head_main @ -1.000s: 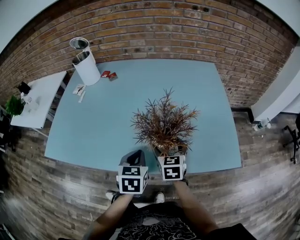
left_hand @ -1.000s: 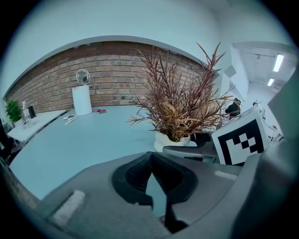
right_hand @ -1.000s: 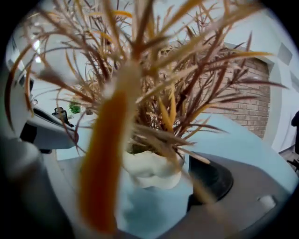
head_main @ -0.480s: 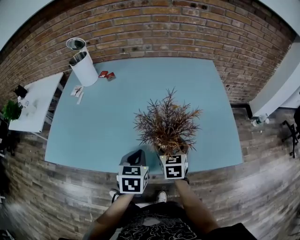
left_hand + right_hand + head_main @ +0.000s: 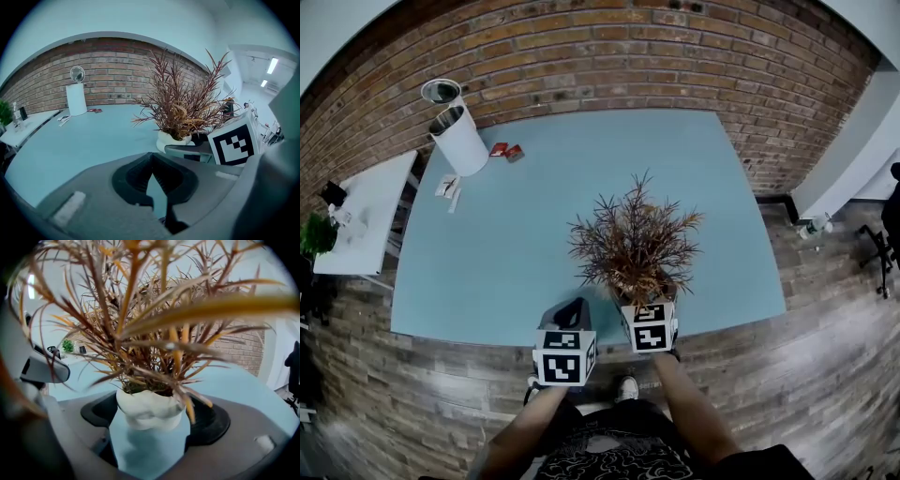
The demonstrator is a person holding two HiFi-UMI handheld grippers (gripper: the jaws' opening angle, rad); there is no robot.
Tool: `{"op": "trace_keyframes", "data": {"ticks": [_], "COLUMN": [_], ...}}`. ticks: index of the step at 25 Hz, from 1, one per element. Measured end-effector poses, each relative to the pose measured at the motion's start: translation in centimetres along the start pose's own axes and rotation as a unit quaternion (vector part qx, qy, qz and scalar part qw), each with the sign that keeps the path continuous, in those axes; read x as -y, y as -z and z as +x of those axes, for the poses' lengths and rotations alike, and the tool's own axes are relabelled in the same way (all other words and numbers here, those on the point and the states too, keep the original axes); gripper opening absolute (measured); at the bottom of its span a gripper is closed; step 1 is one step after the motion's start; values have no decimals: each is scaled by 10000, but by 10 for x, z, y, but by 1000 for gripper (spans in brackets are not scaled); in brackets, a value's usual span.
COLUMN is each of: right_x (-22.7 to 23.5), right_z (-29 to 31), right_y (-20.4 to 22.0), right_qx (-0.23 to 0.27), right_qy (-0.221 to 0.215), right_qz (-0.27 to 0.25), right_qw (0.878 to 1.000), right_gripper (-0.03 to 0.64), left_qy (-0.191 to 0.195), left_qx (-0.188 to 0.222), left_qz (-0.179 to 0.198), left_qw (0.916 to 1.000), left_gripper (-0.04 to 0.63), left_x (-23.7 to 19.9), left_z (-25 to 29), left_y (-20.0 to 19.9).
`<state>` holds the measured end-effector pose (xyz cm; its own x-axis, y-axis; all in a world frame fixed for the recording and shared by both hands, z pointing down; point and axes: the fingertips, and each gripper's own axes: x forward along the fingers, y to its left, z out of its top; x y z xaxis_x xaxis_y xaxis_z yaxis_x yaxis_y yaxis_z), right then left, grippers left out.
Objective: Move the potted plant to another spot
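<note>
Left gripper [image 5: 575, 307] hovered at the 6 o'clock edge of the teal carpet [image 5: 516, 244], above the wooden floor [image 5: 422, 375]. Its jaws were drawn together until the tips met, with nothing between them [image 5: 151, 157]. Far off toward 10 o'clock from it, a white bin [image 5: 459, 141] stood at the carpet's corner against the brick wall [image 5: 609, 56], with two small red items [image 5: 506, 150] just beside it at its 3 o'clock.

At the left gripper's 1 o'clock stood the potted plant [image 5: 633, 248], a spray of thin reddish-brown leaves in a white pot [image 5: 172, 140]. It was near the carpet's 6 o'clock edge, a little toward 5 o'clock.

At the plant's 6 o'clock, the right gripper [image 5: 643, 302] reached in under the leaves. Its jaws stood wide, and the white pot [image 5: 149, 411] filled the space between them, a dark pad against each side [image 5: 150, 418]. Whether the pot rested on the carpet or hung clear of it could not be told. The marker cubes of the two grippers were just apart.
</note>
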<state>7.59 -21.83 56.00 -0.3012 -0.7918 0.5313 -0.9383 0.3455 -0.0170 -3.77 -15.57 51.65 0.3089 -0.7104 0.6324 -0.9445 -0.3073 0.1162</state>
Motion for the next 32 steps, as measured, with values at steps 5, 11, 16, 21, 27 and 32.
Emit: {"op": "trace_keyframes", "data": {"ticks": [5,11,16,21,27,32], "right_x": [-1,-9,-13,-36,-37,-42], "right_z": [-1,-1,-1,6,10,9], "right_y": [0,0,-1,-2,0,-6], "right_qx": [-57,-82,-72,-159,-163,-184], "right_qy": [32,99,140,206,208,178], "right_qz": [32,97,103,132,156,91], "right_qw": [10000,9999,9998,9996,9995,9996], "right_gripper": [455,455,456,455,456,456], "left_qy": [81,119,142,233,262,242], "left_qx": [-47,-63,-65,-28,7,32], "left_qz": [64,77,92,98,87,47], "left_qw": [9999,9999,9998,9997,9996,9997], "left_gripper": [-2,-2,-2,-2,-2,-2], "left_x": [0,-10,-15,-41,-43,-47], "left_z": [-4,-10,-13,-18,-14,-14], "left_y": [1,3,2,1,-2,-5]}}
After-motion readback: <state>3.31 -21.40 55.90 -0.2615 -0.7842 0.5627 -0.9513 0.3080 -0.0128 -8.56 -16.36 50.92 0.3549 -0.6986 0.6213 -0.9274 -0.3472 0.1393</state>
